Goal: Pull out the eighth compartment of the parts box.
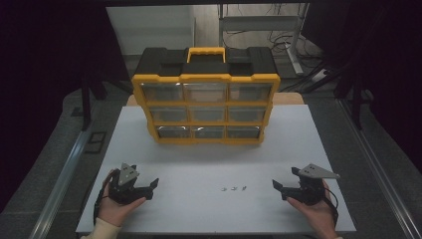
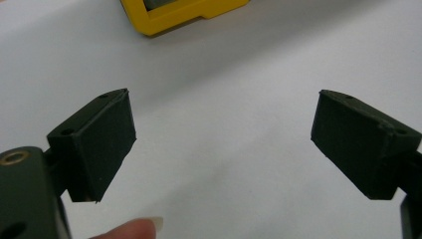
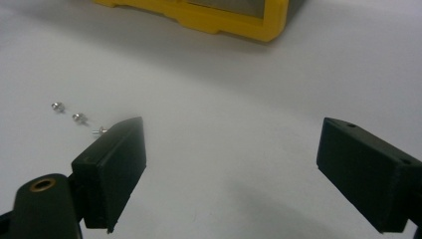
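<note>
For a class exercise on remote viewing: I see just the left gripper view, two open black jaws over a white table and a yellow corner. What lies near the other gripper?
Observer: Three small screws lie on the table, between the two grippers.
Operator: What is that yellow corner part of?
Observer: A yellow and black drawer organizer, nine clear drawers in three rows.
Operator: Is the right gripper holding anything?
Observer: No, the right gripper is open, its jaws wide apart, nothing between them.

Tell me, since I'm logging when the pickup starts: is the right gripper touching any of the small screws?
Apart. The high view shows bare table between the right gripper and the screws; its jaws stand open, holding nothing.
</note>
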A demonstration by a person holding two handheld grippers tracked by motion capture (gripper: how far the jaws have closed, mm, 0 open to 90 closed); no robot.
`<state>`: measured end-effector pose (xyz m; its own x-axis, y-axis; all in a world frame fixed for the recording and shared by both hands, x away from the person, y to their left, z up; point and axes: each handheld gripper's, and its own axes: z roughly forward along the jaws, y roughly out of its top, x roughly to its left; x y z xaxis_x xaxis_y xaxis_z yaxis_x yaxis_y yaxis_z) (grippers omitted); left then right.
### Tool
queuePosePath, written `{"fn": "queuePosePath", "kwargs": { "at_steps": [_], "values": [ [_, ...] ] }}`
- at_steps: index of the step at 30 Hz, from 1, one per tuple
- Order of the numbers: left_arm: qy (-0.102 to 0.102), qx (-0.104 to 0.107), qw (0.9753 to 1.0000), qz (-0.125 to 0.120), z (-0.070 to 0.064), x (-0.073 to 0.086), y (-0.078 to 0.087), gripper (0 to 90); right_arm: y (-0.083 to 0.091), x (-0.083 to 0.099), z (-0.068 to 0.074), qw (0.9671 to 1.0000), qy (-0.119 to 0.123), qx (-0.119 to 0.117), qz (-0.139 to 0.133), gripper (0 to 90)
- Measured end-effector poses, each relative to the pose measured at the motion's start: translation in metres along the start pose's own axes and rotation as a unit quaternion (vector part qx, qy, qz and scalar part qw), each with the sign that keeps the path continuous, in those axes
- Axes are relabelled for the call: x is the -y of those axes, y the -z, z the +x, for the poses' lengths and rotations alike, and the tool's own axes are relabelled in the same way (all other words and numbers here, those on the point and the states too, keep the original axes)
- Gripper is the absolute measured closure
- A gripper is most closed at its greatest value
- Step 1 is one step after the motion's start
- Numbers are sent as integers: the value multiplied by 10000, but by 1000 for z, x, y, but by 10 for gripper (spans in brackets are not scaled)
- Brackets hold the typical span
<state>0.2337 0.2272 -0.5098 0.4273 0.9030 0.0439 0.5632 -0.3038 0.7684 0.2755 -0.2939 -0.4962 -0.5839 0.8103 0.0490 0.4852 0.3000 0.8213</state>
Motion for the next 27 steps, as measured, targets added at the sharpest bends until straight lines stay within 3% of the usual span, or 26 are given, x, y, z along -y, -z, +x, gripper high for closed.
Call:
{"fn": "queuePosePath", "kwargs": {
  "at_steps": [7, 15, 27],
  "values": [
    [-64, -10, 10000, 74, -1, 3, -9, 107, -4, -1, -1, 9999, -92, -56, 23, 131],
    [-60, -12, 10000, 22, 3, 4, -7, 126, -4, -1, 1, 9998, -179, -44, 12, 140],
    [-30, -83, 9999, 134, 2, 2, -10, 121, -8, 0, -1, 10000, -10, -11, 33, 148]
  ]
}}
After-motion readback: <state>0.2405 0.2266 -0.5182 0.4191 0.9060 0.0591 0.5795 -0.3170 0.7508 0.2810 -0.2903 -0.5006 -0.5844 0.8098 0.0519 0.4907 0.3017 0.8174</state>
